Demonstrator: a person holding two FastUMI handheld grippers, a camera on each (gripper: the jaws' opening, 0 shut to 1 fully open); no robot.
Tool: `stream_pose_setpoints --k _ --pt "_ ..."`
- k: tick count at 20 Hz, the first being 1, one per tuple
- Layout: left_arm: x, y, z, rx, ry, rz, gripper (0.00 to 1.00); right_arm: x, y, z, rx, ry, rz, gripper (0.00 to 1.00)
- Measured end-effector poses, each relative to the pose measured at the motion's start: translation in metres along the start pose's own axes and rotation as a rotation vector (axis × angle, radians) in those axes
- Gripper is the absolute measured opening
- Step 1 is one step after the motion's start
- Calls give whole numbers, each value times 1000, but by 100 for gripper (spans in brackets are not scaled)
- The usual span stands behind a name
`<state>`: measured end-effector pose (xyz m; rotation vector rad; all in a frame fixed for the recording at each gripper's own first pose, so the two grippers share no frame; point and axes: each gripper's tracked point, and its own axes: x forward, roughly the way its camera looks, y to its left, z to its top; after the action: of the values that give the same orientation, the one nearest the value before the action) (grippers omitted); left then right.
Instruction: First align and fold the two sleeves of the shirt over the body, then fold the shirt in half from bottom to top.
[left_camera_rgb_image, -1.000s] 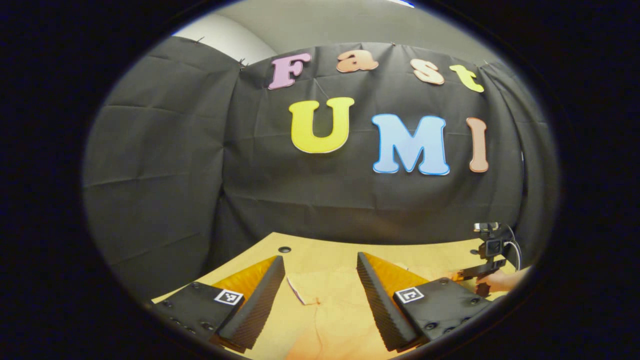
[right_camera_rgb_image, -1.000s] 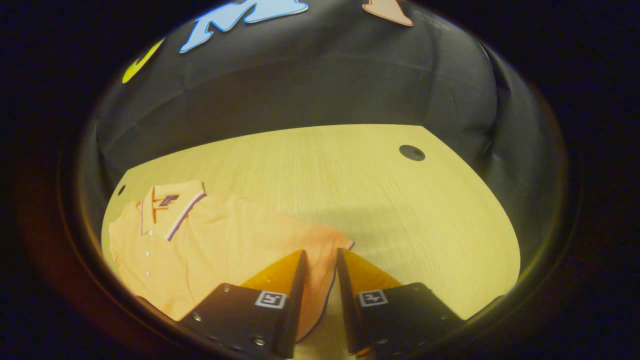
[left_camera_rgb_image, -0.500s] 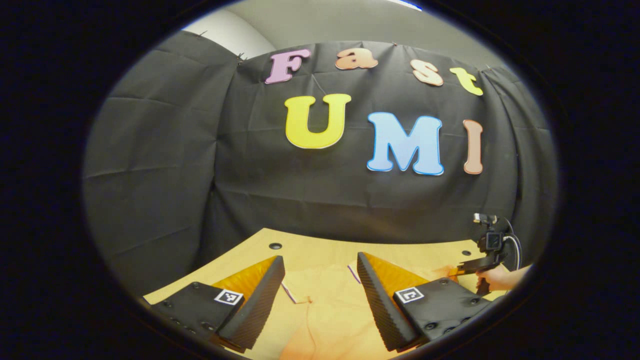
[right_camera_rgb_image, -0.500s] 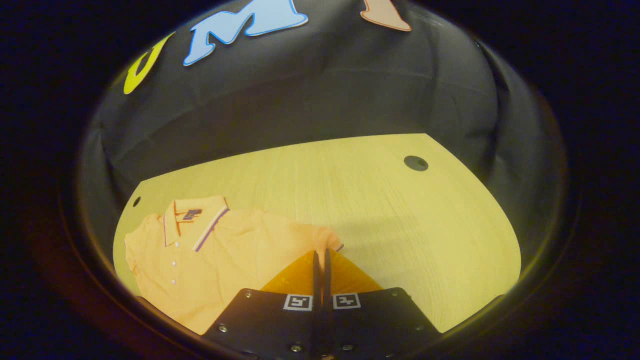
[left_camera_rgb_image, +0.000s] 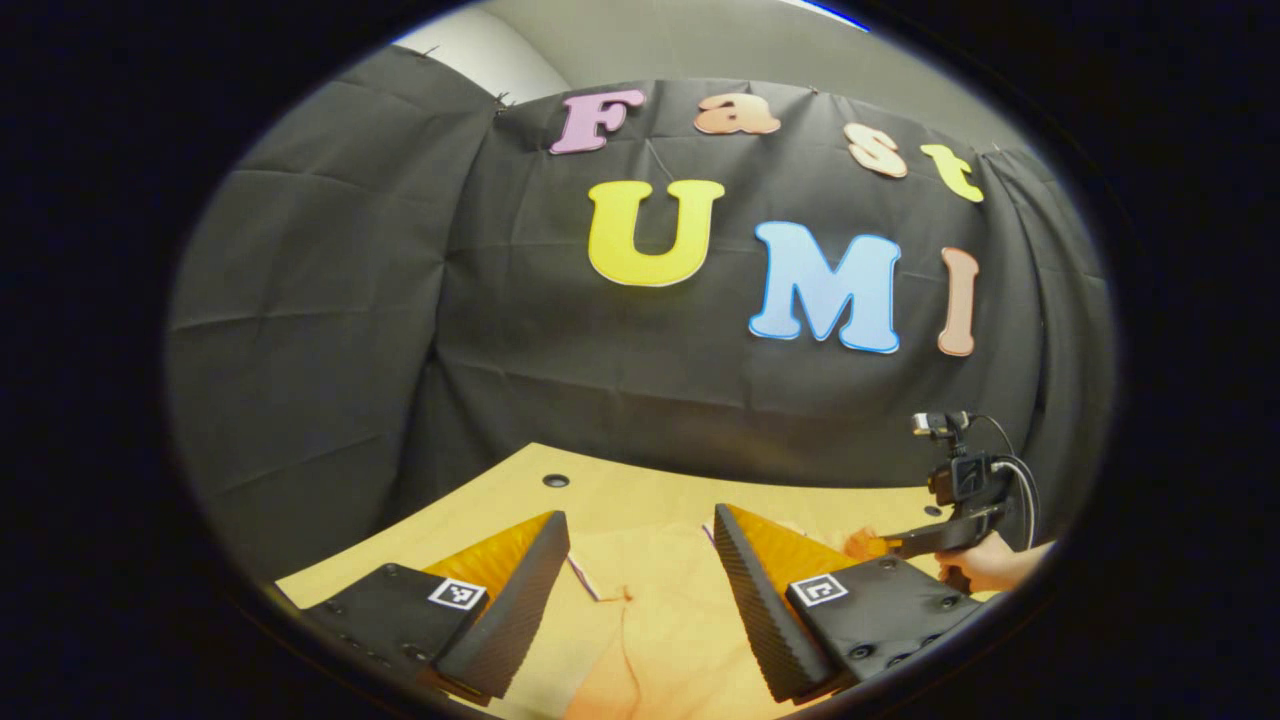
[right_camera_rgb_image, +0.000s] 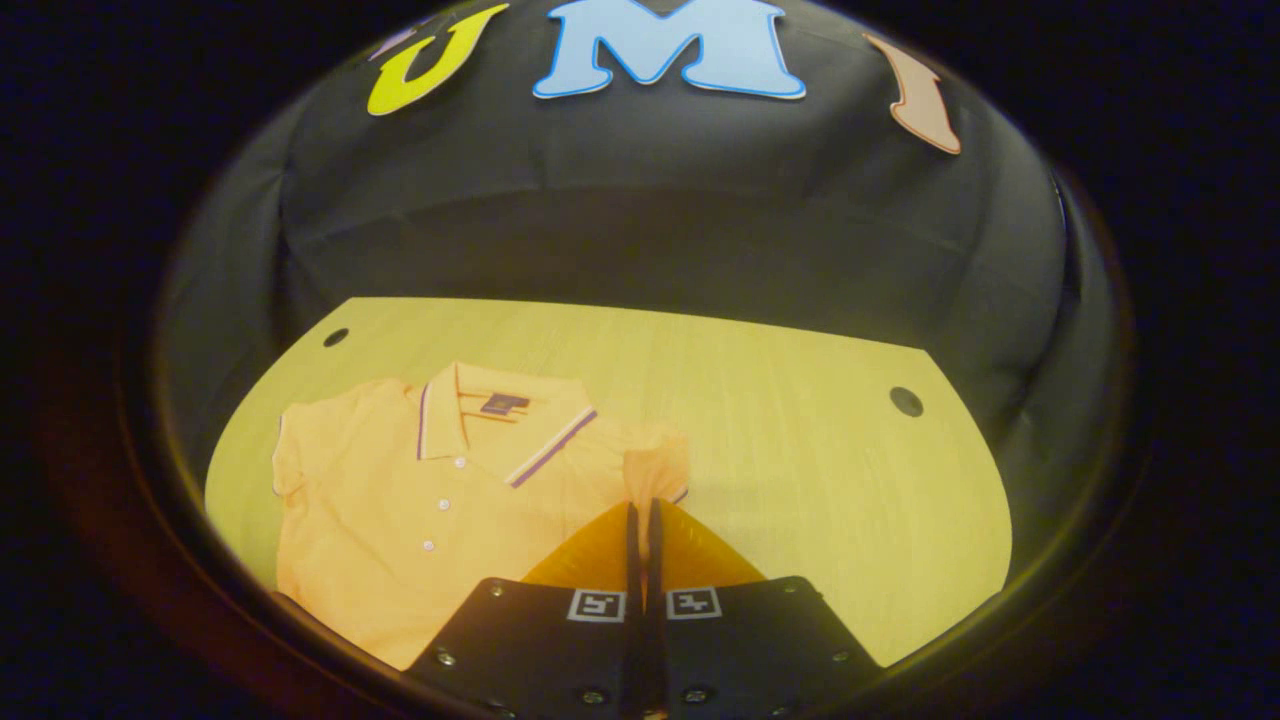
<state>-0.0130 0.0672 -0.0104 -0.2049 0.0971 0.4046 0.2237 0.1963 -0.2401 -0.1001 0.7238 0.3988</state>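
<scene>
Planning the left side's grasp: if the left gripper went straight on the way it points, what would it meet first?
Probably the orange polo shirt, lying between the open left gripper fingers on the wooden table. Beyond that only the booth's black cloth wall; depth is unclear.

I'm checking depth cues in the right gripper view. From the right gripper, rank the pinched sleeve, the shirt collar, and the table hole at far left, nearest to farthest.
1. The sleeve, at the tips of the right gripper, pinched between them.
2. The collar, up and to the left on the shirt.
3. The hole, farther left near the table's back edge.
</scene>
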Motion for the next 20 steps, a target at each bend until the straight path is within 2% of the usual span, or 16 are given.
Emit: stream_pose_setpoints --k 6,8,9,10,13,14,15,16,17,18,20 --pt "-2 8 -2 -13 10 25 94 4 25 -11 25 42 28 6" --pt "-1 7 -3 -13 14 9 94 0 26 -9 32 35 17 12" --pt "0 6 -4 -12 16 -3 94 -4 28 -7 43 25 23 24" --pt "1 5 -4 -11 20 -18 94 -9 32 -7 57 17 25 21" --pt "3 0 -7 -14 34 -65 94 -32 34 -3 77 -19 8 33" --pt "4 -2 -8 -13 38 -81 94 -42 37 -3 80 -33 3 41" --pt "7 -4 -10 -11 45 -97 94 -53 37 -1 81 -49 -3 57" --pt "8 -6 -12 -11 53 -112 94 -65 38 0 77 -67 -13 67" --pt "10 -8 -14 -12 66 -129 94 -78 36 3 68 -87 -30 90" --pt "9 -10 -17 -13 79 -139 95 -91 36 5 58 -109 -46 99" --pt "12 -12 -23 -20 102 -154 94 -115 37 10 46 -147 -60 99"
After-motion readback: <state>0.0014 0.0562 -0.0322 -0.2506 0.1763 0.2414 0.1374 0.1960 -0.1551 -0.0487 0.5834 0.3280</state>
